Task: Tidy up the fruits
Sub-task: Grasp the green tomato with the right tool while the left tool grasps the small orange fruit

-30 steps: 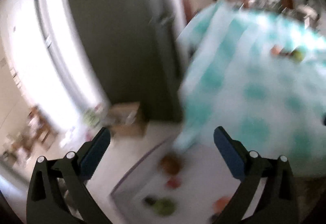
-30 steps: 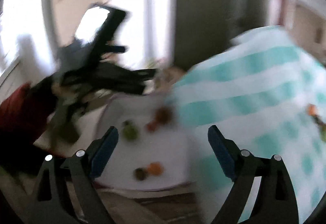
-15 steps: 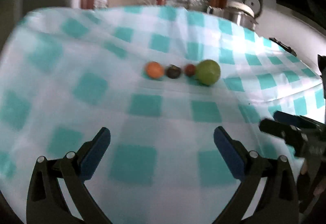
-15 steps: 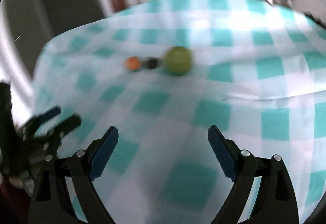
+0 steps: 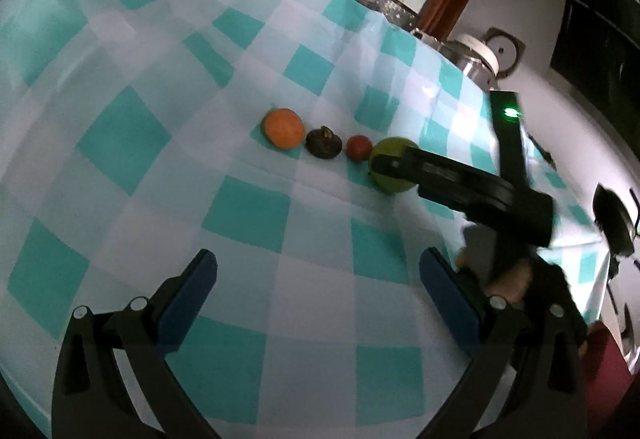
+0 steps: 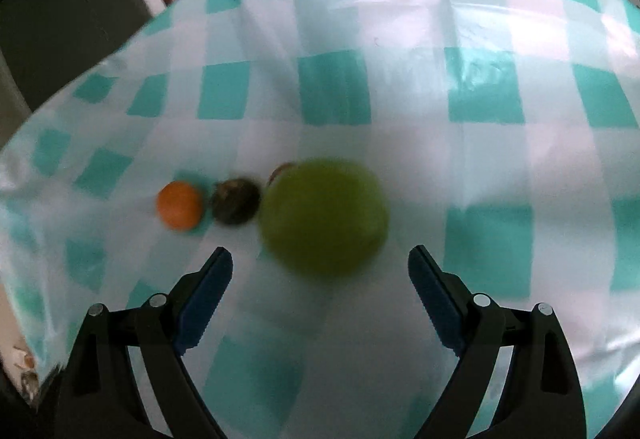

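On the checked counter (image 5: 248, 303), four fruits in a row: orange (image 5: 283, 128), dark fruit (image 5: 323, 143), small red fruit (image 5: 359, 147), green apple (image 6: 323, 216); right tongs (image 6: 320, 271) wide open, empty, nearing the apple presumably for pickup; left tongs (image 5: 318, 281) likewise open, empty, well back.

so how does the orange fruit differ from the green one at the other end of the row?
Colour: the orange fruit is bright orange; the green fruit is yellow-green.
Size: the green fruit is clearly the bigger; the orange fruit is smaller.
Access: the open right gripper is at the green fruit; nothing is near the orange fruit.
Shared: both are round and rest on the checked tablecloth, in one row.
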Demonstrator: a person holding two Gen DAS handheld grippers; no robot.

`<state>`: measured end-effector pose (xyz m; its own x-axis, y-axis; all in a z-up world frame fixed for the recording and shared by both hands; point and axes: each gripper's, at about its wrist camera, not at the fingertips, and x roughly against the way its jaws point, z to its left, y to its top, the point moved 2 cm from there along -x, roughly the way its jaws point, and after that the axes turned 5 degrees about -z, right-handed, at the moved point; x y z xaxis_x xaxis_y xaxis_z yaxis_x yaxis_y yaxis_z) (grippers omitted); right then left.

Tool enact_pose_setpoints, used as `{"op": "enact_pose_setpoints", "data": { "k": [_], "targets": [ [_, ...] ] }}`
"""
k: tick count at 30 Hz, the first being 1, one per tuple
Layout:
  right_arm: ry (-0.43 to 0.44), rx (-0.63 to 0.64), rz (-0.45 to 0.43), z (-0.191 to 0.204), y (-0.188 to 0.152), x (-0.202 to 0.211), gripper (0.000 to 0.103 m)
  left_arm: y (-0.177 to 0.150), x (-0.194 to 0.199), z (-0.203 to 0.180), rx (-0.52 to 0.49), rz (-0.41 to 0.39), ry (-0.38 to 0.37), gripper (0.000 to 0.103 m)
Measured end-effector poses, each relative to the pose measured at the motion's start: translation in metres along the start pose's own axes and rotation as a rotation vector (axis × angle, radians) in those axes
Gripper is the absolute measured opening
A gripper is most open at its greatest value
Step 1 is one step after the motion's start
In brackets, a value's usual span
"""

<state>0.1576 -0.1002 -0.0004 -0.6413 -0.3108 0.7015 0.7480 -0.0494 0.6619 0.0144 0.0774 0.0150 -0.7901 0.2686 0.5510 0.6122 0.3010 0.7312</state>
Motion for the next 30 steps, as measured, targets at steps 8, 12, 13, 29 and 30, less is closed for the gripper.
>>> {"op": "enact_pose_setpoints", "data": {
  "k": [8, 12, 13, 29, 30],
  "targets": [
    [-0.004, -0.005, -0.002, -0.004, 0.001, -0.006, 0.066, -0.001, 0.0, -0.001, -0.006, -0.007, 0.011, 0.102],
    [0.033, -0.1, -0.073, -0.028, -0.02, 0.034, 0.066, -0.002, -0.001, -0.002, -0.019, 0.003, 0.025, 0.102],
    [0.021, -0.11, -0.091, -0.034, -0.026, 0.044, 0.066, -0.003, -0.002, -0.002, -0.019, 0.012, 0.028, 0.102],
    [0.046, -0.232, -0.212, -0.075, -0.055, 0.089, 0.066, 0.054, -0.112, -0.05, -0.645, 0.205, 0.253, 0.088],
    [0.047, -0.237, -0.212, -0.076, -0.055, 0.089, 0.067, 0.059, -0.119, -0.048, -0.672, 0.231, 0.238, 0.08]
  ]
}}
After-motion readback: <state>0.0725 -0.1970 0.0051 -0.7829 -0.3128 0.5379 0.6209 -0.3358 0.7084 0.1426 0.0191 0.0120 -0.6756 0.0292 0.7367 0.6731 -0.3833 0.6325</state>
